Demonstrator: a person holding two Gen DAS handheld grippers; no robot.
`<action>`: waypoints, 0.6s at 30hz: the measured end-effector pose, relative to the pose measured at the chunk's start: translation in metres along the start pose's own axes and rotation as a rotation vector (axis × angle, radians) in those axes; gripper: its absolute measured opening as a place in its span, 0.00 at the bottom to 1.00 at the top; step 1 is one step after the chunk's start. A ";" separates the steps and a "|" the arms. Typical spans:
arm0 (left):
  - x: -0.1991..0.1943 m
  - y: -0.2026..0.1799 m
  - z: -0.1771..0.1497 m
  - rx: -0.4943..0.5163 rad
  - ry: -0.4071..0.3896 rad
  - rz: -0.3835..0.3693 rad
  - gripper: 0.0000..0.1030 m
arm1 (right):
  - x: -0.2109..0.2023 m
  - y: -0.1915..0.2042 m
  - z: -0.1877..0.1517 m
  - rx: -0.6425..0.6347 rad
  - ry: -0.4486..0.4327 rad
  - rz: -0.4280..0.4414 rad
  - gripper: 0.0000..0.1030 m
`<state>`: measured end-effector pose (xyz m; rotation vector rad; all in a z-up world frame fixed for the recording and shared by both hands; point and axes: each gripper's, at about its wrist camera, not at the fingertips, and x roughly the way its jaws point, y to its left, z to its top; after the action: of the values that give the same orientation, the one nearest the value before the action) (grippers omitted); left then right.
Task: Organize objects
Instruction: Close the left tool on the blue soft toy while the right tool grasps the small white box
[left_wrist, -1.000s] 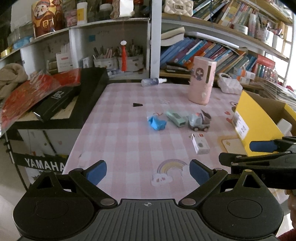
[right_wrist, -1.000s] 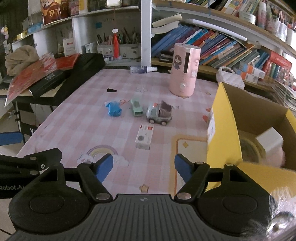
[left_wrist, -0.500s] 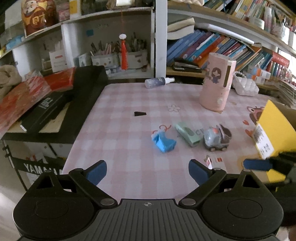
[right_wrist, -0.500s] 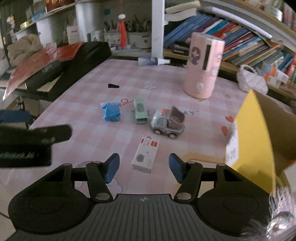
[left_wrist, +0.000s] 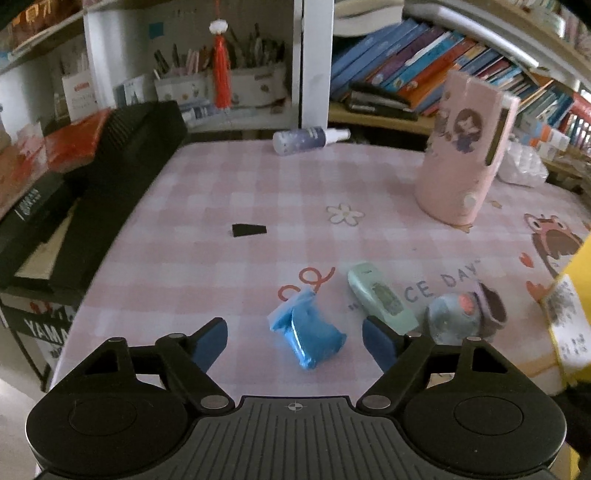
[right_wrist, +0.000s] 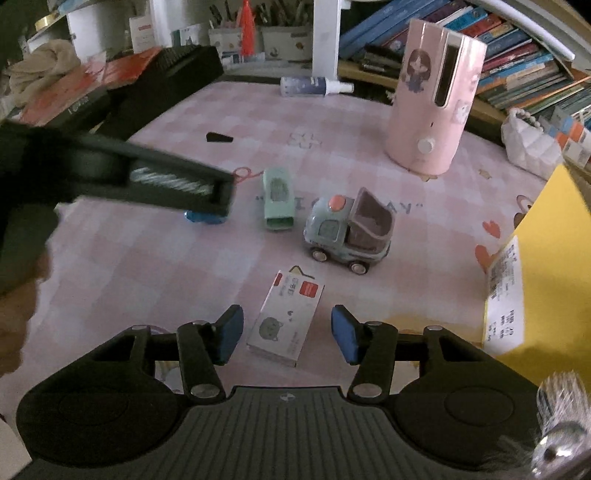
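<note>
A crumpled blue packet (left_wrist: 308, 334) lies on the pink checked tablecloth (left_wrist: 229, 280), between the blue pads of my left gripper (left_wrist: 295, 341). Its jaws are closing and do not touch the packet. A white card box with a cat face (right_wrist: 284, 315) lies between the pads of my right gripper (right_wrist: 287, 334), whose jaws are also closing with gaps on both sides. A mint-green case (right_wrist: 277, 197) and a grey toy truck (right_wrist: 347, 230) sit just beyond. The left gripper's arm (right_wrist: 122, 173) crosses the right wrist view and hides most of the blue packet (right_wrist: 205, 216).
A tall pink dispenser (right_wrist: 430, 107) stands at the back right, a spray bottle (right_wrist: 314, 85) lies at the far edge, and a small black wedge (left_wrist: 248, 229) lies mid-table. A yellow cardboard box (right_wrist: 543, 266) stands on the right. A black keyboard (left_wrist: 110, 177) borders the left; bookshelves stand behind.
Both grippers moved forward and down toward the table and narrowed. The blue packet now sits between the left pads and the white box between the right pads.
</note>
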<state>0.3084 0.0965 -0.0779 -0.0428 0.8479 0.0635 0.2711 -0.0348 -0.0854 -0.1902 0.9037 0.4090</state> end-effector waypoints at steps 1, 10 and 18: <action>0.005 -0.001 0.000 -0.002 0.006 0.005 0.79 | 0.001 -0.001 -0.001 -0.004 0.003 0.006 0.45; 0.019 -0.009 -0.004 0.044 0.012 0.011 0.41 | -0.001 0.001 -0.003 -0.083 -0.019 0.062 0.28; 0.005 -0.002 -0.007 0.011 0.010 -0.010 0.35 | -0.002 -0.001 -0.001 -0.078 -0.030 0.076 0.27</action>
<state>0.3069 0.0942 -0.0862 -0.0373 0.8583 0.0498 0.2696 -0.0368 -0.0846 -0.2212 0.8682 0.5165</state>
